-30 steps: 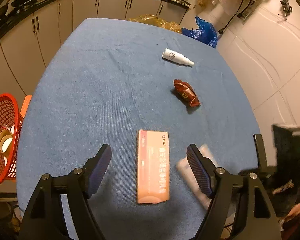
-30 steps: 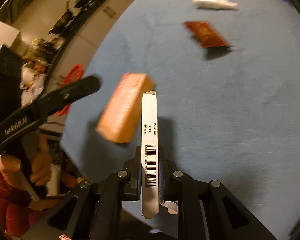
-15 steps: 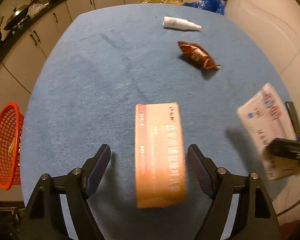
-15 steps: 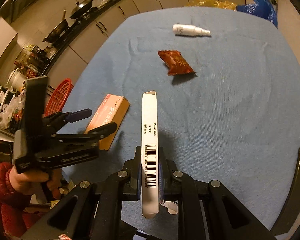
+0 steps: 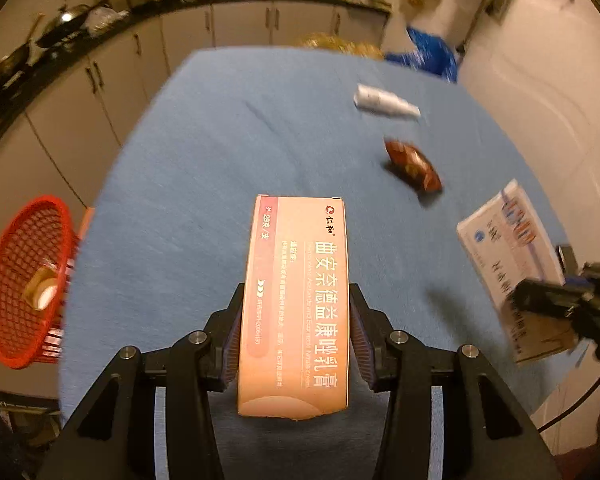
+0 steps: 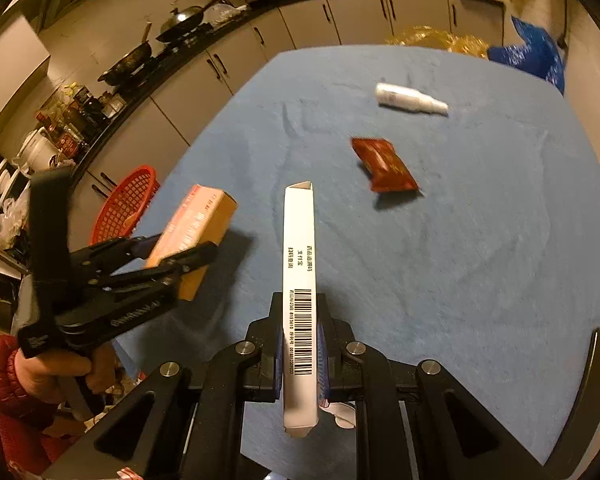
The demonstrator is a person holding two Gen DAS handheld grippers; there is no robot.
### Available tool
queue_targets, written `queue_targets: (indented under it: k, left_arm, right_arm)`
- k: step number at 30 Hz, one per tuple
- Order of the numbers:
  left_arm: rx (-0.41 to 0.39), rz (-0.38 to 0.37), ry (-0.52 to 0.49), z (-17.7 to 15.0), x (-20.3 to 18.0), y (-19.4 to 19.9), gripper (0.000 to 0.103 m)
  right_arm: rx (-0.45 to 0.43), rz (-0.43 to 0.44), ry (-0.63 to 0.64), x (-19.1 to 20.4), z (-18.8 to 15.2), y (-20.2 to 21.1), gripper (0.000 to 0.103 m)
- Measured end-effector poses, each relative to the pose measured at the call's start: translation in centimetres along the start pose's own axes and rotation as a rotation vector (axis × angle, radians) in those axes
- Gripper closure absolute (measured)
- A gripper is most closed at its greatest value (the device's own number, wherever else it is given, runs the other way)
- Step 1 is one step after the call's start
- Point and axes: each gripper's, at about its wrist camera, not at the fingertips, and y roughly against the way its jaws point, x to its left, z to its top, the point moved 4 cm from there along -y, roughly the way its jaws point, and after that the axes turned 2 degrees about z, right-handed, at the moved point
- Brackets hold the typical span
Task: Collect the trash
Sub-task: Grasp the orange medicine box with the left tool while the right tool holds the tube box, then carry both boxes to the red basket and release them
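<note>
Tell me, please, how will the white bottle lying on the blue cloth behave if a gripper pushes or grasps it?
The white bottle lies on its side and looks round, so a push would probably roll it. The blue cloth is soft and may slow it. Its narrow end might slip from the pads; the wider body seems safer.
</note>
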Motion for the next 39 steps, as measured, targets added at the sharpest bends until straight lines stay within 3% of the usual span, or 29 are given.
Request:
queue_targets:
  k: [10, 39]
  left_arm:
    - [-0.124, 0.056, 0.052, 1.6, 4.8, 5.3, 0.058]
    - [-0.222, 0.119, 0.17, 1.3, 16.7, 10.2, 0.058]
  right_arm:
    - [-0.033, 0.029, 0.048, 4.4, 2.0, -0.9, 0.089]
    - [-0.048, 0.084, 0.168, 16.6, 6.6, -4.0, 0.089]
